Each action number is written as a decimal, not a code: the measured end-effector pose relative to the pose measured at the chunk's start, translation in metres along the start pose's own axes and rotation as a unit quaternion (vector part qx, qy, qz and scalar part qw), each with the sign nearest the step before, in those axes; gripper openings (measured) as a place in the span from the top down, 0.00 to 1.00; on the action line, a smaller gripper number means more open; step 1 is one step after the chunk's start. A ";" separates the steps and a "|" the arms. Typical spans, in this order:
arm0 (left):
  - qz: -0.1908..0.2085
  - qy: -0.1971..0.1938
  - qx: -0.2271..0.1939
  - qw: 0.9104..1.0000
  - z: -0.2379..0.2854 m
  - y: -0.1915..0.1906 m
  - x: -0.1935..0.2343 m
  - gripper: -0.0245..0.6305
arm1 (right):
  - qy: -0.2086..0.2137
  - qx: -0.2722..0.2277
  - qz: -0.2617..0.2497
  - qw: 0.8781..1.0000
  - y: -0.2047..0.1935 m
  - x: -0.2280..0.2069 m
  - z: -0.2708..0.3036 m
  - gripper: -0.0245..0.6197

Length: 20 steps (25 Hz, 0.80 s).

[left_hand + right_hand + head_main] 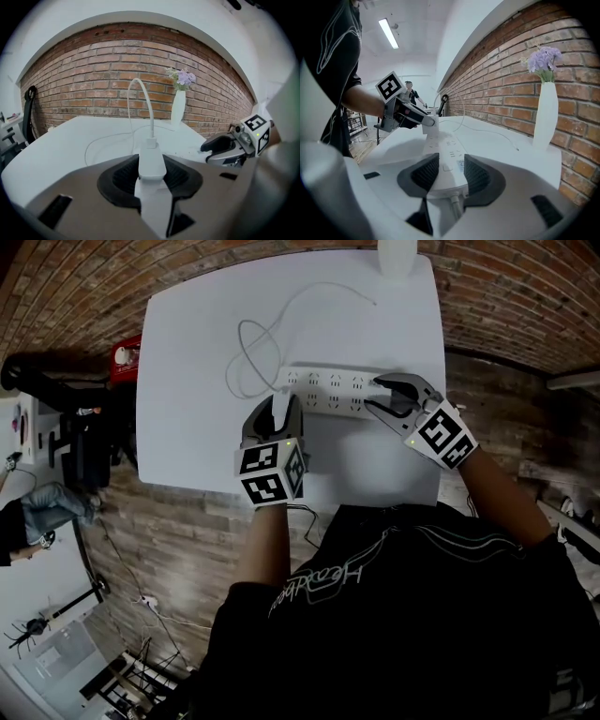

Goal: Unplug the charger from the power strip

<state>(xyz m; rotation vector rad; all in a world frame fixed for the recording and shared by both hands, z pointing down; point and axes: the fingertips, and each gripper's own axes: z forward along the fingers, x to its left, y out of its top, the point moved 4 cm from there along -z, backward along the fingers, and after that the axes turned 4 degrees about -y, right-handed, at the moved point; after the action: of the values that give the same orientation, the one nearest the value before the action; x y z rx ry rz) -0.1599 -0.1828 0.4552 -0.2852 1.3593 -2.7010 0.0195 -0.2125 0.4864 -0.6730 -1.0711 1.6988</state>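
Vase (pixel 397 254): cut off by top edge, head view.
Charger (pixel 151 161): pins hidden.
Power strip (pixel 323 390): right end hidden under right gripper (pixel 373 394).

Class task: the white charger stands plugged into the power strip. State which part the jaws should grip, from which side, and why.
Grip the charger by its upright white body, across its two flat sides, below the cable leaving its top. Come from the near edge of the table: the body stands clear above the power strip, so those sides are free for a straight lift.

White vase (pixel 178 108) of lilac flowers (pixel 182 78) on table (pixel 65 138)
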 end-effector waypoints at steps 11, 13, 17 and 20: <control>0.037 0.024 0.012 0.999 -0.004 0.004 -0.003 0.76 | -0.002 -0.002 -0.002 1.000 0.002 0.001 0.001 0.73; 0.032 0.020 0.010 0.999 -0.005 0.003 -0.002 0.76 | -0.002 -0.001 -0.003 1.000 0.003 0.001 0.002 0.73; -0.002 -0.006 0.011 1.000 -0.004 0.001 0.003 0.76 | 0.002 0.003 0.003 1.000 0.002 0.001 0.003 0.73; -0.023 -0.018 0.012 1.000 -0.004 0.000 0.006 0.75 | 0.003 0.004 0.005 1.000 0.002 0.002 0.003 0.73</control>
<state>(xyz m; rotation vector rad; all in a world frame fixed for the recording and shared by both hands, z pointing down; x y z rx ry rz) -0.1664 -0.1806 0.4535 -0.3638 1.3264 -2.7327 0.0157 -0.2121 0.4863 -0.6794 -1.0585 1.7086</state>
